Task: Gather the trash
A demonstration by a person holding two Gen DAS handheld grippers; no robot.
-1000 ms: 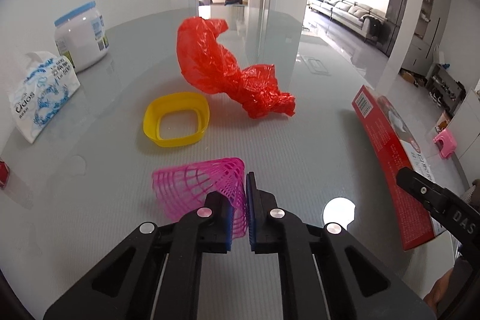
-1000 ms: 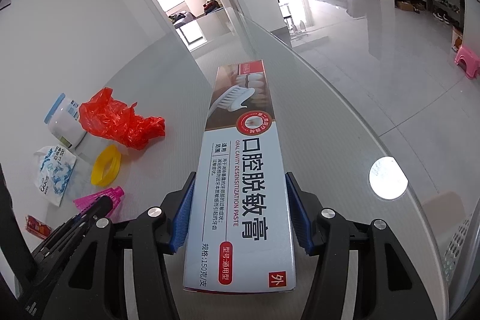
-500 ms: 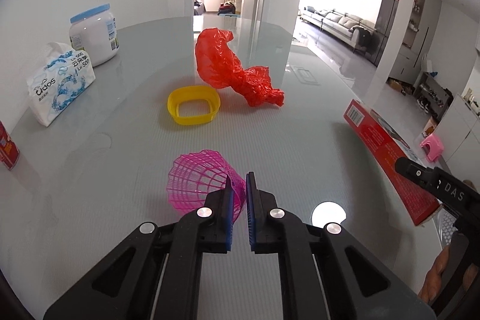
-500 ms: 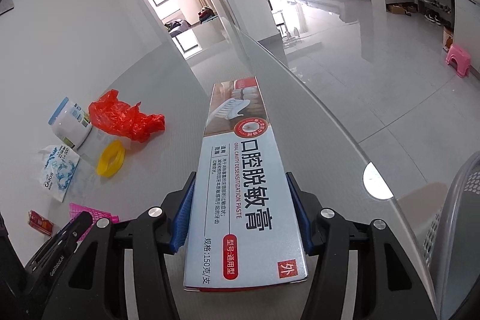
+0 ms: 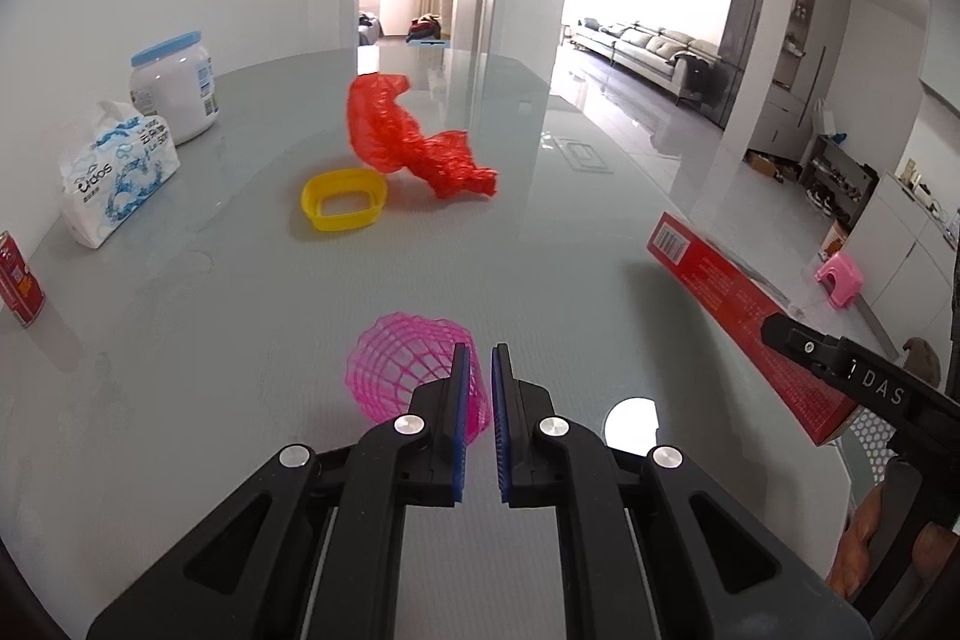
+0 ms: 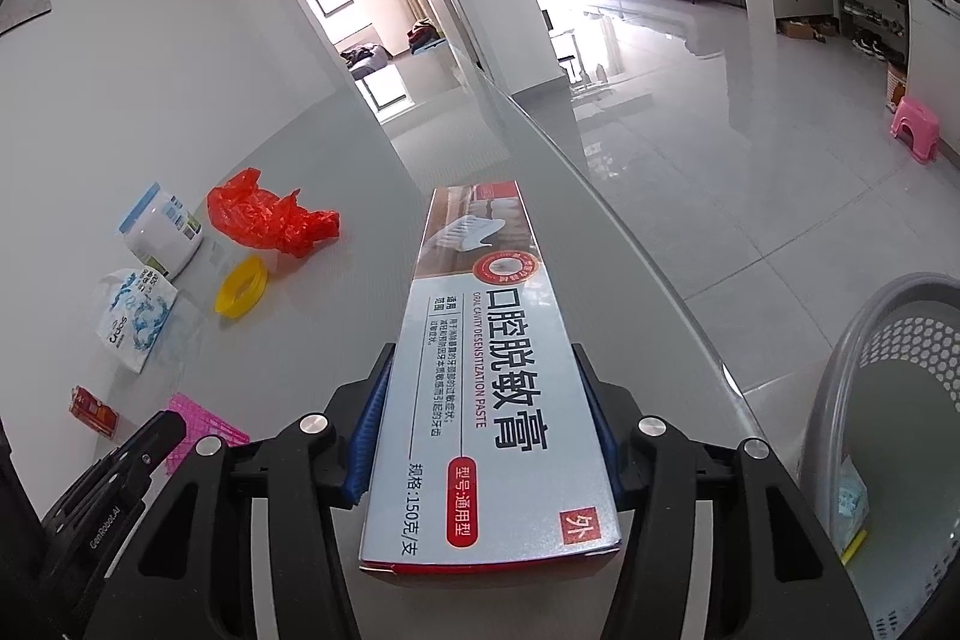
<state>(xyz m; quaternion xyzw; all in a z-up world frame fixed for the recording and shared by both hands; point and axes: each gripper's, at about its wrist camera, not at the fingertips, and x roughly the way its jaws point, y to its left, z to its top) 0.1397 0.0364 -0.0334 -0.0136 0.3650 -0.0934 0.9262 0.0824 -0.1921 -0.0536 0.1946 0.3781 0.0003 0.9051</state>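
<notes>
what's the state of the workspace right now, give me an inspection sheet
surface: grey glass table, glossy, with a bright light reflection near the left gripper.
job's things: toothpaste box in the right gripper; pink mesh sleeve in the left gripper; red plastic bag and yellow ring lie on the table; grey perforated bin beside the table edge, some trash inside.
clutter: white jar with blue lid, tissue pack, red can.
grippers: right shut on the box; left shut on the mesh.
cables: nothing seen.
surroundings: open doorway, sofa, pink stool on the tiled floor.
</notes>
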